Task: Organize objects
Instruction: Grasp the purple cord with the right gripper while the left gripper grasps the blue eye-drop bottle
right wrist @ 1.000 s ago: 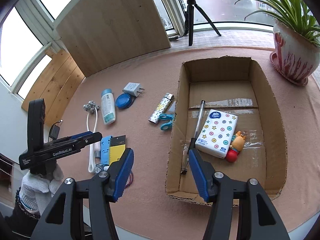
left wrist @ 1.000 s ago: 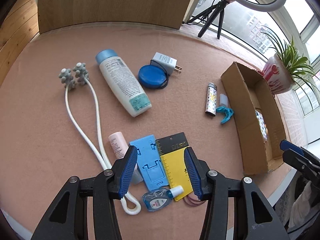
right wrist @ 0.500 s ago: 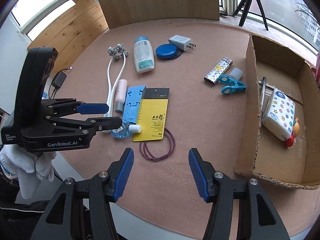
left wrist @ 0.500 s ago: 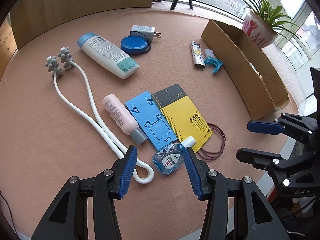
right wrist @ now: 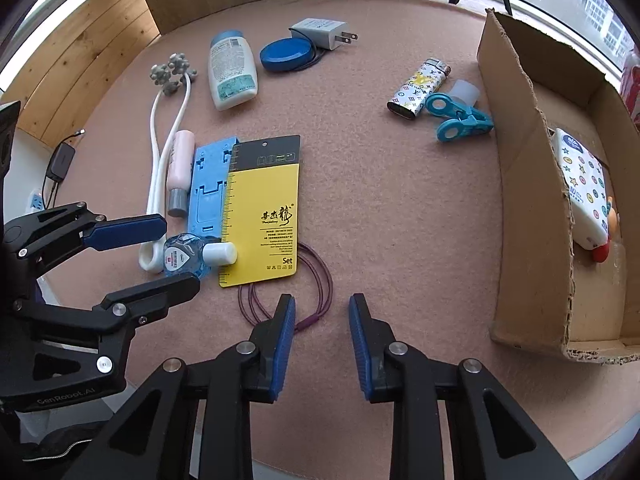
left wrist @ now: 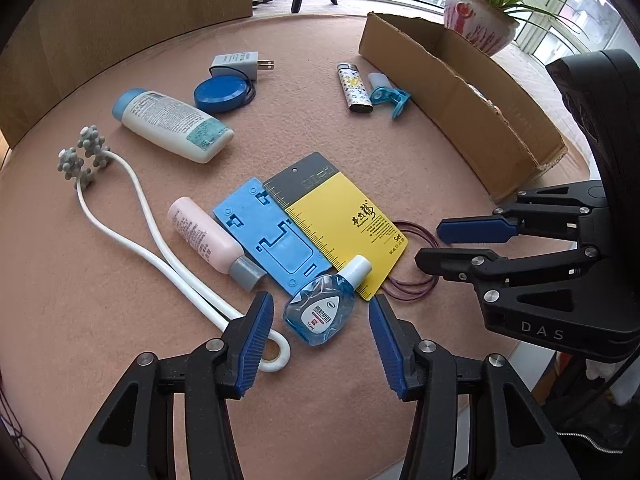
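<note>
approach stage, judged from the layout: clutter spread over the pink bench (left wrist: 400, 152), cardboard box (left wrist: 460, 92) at the right edge already holding a tissue pack (right wrist: 580, 192) and a small toy (right wrist: 610, 220). left gripper (left wrist: 320, 316) pointed steeply down, jaws apart, straddling the blue eye-drop bottle (left wrist: 320, 312) without pressing on it; bottle lying flat, cap resting on the corner of the yellow card (left wrist: 344, 220), just beside the blue phone stand (left wrist: 268, 236) and the loop end of the white massager (left wrist: 132, 220). right gripper (right wrist: 322, 320) low over the purple hair ties (right wrist: 316, 280), jaws closing, one tip over the strands near their joining bead, nothing clamped between them as far as visible. hair ties partly tucked under the yellow card. farther off: pink tube (left wrist: 204, 236), white lotion bottle (left wrist: 172, 124), blue round tin (left wrist: 222, 94), charger plug (left wrist: 236, 64), patterned lighter (left wrist: 354, 88), teal clip (left wrist: 392, 98). next move, probably: lower left jaws onto the bottle's flat sides and squeeze without dragging the card; for the right, catch the thin strands cleanly against the felt, likely fiddly since so flat. then carry to the box. risk of the two grippers crowding each other, being close.
</note>
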Demonstrator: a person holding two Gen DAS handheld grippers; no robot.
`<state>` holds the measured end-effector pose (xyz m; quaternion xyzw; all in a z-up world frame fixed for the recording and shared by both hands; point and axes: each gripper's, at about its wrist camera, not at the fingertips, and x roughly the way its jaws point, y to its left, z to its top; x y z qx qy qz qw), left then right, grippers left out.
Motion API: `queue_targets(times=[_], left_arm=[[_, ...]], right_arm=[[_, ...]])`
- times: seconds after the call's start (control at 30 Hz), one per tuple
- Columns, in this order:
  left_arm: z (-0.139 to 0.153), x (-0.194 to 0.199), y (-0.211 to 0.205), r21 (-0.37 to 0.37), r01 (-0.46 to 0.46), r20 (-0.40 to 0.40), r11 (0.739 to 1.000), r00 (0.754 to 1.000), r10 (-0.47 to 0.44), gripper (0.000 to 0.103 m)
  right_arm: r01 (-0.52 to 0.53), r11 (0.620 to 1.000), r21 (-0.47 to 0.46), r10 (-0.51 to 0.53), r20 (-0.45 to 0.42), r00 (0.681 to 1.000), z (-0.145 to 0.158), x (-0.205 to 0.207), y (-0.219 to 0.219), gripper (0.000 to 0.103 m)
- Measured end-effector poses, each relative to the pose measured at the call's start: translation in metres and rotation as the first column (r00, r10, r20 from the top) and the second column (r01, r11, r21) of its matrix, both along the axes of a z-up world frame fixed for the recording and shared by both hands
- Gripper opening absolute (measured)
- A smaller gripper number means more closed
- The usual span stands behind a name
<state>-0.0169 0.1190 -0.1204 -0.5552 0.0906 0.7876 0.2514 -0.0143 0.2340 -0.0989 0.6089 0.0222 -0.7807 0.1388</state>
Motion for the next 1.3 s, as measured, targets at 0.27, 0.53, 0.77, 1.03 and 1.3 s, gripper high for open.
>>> queue_targets(times=[0.27, 0.53, 0.77, 1.03, 1.3], left_arm=[[-0.005, -0.002, 0.002, -0.01, 0.019, 0.001, 1.0, 1.0, -0.019, 0.053], [-0.011, -0.002, 0.008, -0.044, 0.029, -0.006, 0.999, 1.0, -0.029, 0.053], [-0.014, -0.004, 0.01, -0.061, 0.019, -0.033, 0.998, 0.999, -0.021, 0.04], [-0.013, -0.004, 0.004, -0.023, -0.012, -0.019, 1.0, 1.0, 0.011, 0.04], [-0.008, -0.005, -0.003, 0.033, -0.057, 0.019, 0.998, 0.998, 0.056, 0.04]], right_arm=[[-0.037, 0.994, 0.104, 0.039, -0.014, 0.999, -0.001, 0.0, -0.016, 0.025], [-0.04, 0.992, 0.12, 0.042, -0.02, 0.999, 0.0, 0.002, -0.011, 0.013], [-0.013, 0.995, 0.096, 0.014, -0.011, 1.0, 0.001, 0.005, 0.006, 0.003], [0.078, 0.996, 0.046, -0.078, -0.017, 0.997, 0.006, 0.014, 0.034, 0.003], [0.121, 0.993, 0.004, -0.121, -0.059, 0.991, 0.023, 0.019, 0.042, 0.003]])
